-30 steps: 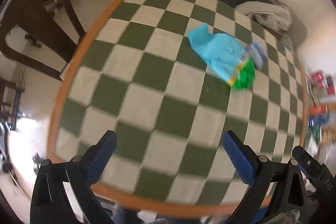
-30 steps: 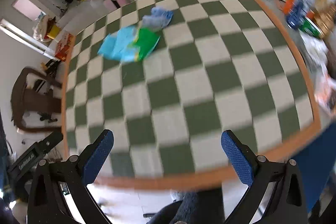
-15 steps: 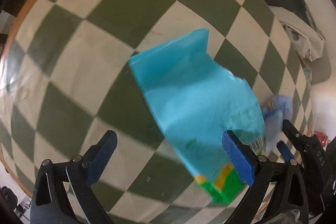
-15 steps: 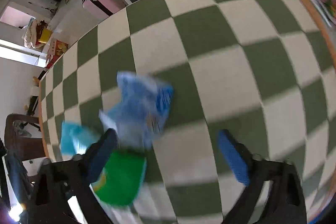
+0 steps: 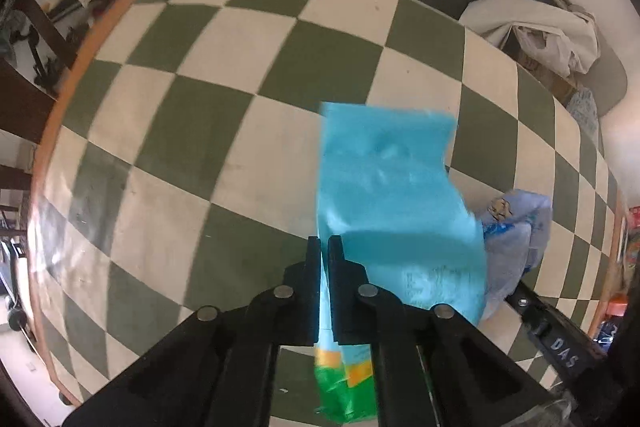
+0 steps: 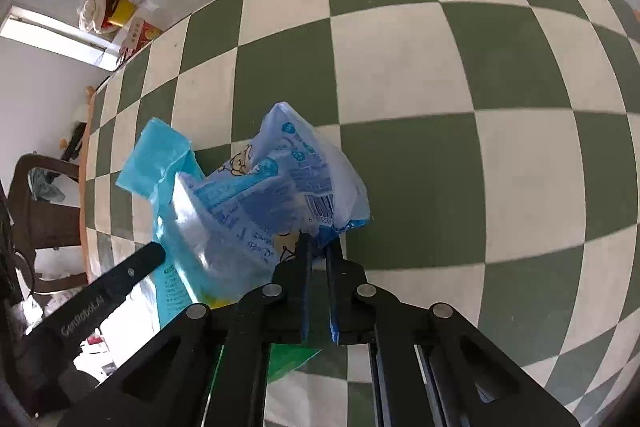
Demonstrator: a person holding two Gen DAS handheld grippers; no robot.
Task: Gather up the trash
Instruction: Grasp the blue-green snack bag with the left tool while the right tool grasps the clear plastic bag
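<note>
You've got a round table [image 5: 248,39] here with a green-and-cream checkered top and an orange-brown wooden rim. Just two bits of trash lie on it: a turquoise packet [image 5: 384,187] with a green and orange end, running from between your left fingers out ahead of them, and a crinkly pale blue wrapper [image 6: 280,187] right against it, just in front of your right fingertips. Past both sets of fingers it's just checkers out to the far edge.

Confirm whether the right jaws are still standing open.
No: the right gripper has just closed its jaws, pinching the pale blue printed wrapper.
</note>
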